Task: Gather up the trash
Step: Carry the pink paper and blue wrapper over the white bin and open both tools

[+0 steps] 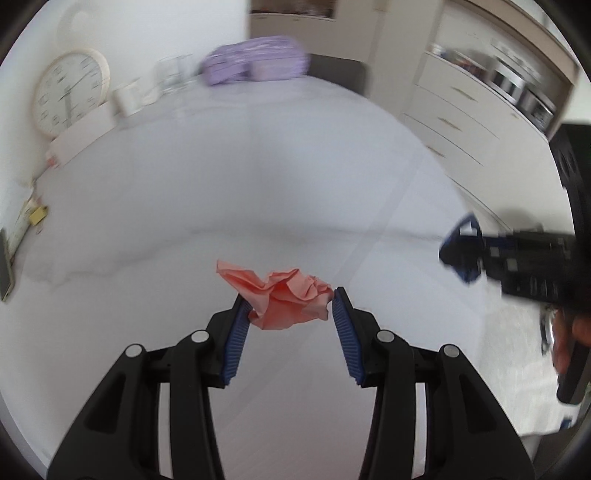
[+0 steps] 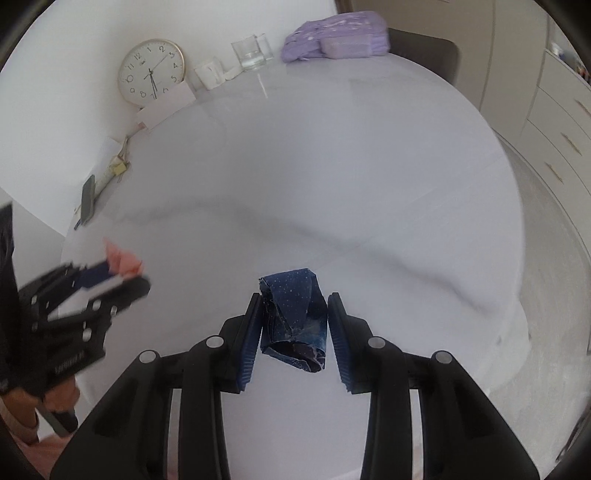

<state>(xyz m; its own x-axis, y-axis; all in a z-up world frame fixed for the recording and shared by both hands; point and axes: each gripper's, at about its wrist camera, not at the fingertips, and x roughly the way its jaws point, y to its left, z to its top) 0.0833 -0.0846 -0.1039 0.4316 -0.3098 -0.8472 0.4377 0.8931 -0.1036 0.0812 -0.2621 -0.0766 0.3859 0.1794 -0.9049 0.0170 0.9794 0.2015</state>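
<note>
A crumpled pink paper point(image 1: 284, 295) sits between the blue-padded fingers of my left gripper point(image 1: 290, 302), which is shut on it above the white table point(image 1: 258, 177). The pink paper point(image 2: 122, 260) and left gripper point(image 2: 107, 280) also show at the left of the right wrist view. My right gripper point(image 2: 293, 310) is shut on a crumpled dark blue speckled paper point(image 2: 295, 321). The right gripper point(image 1: 461, 254) shows at the right of the left wrist view with blue paper in it.
Along the table's far edge stand a round wall clock point(image 2: 150, 72), a white cup point(image 2: 209, 74), clear glasses point(image 2: 251, 53) and a purple bag point(image 2: 336, 33). A phone point(image 2: 88, 199) and small items lie at the left edge. White drawers point(image 1: 454, 114) stand to the right.
</note>
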